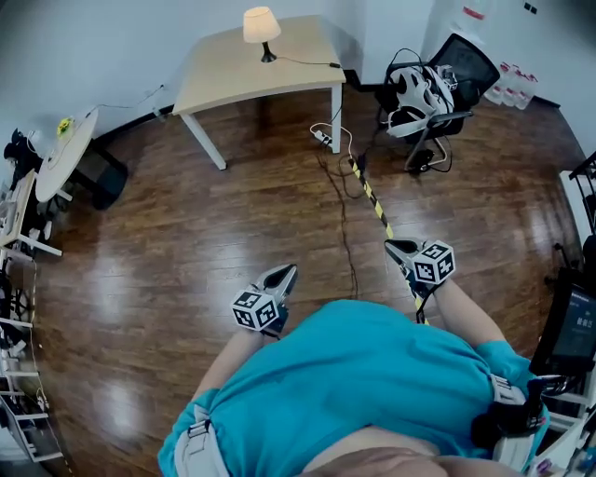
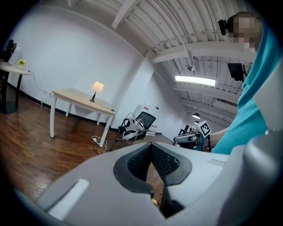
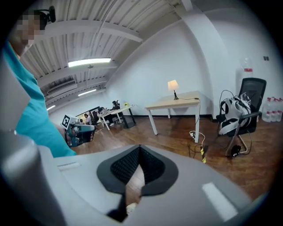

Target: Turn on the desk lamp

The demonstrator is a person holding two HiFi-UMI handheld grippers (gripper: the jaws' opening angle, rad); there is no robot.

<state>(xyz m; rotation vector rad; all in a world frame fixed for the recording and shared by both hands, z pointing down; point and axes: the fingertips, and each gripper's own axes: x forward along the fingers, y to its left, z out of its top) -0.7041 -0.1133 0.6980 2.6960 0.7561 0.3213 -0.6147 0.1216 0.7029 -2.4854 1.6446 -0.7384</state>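
Head view: the desk lamp (image 1: 262,28) stands at the tabletop's (image 1: 233,74) far edge, well beyond the left gripper (image 1: 281,278) and right gripper (image 1: 400,249), carried idle at chest height; left gripper view: jaws pressed together, empty, the lamp apparently glowing. Right gripper view: likewise closed, empty.

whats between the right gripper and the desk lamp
Head view: wood floor with striped tape, a cable and a power strip, then the table edge before the desk lamp.

An office: desk (image 1: 256,67), swivel chair (image 1: 438,79), ceiling strip lights (image 2: 194,80).
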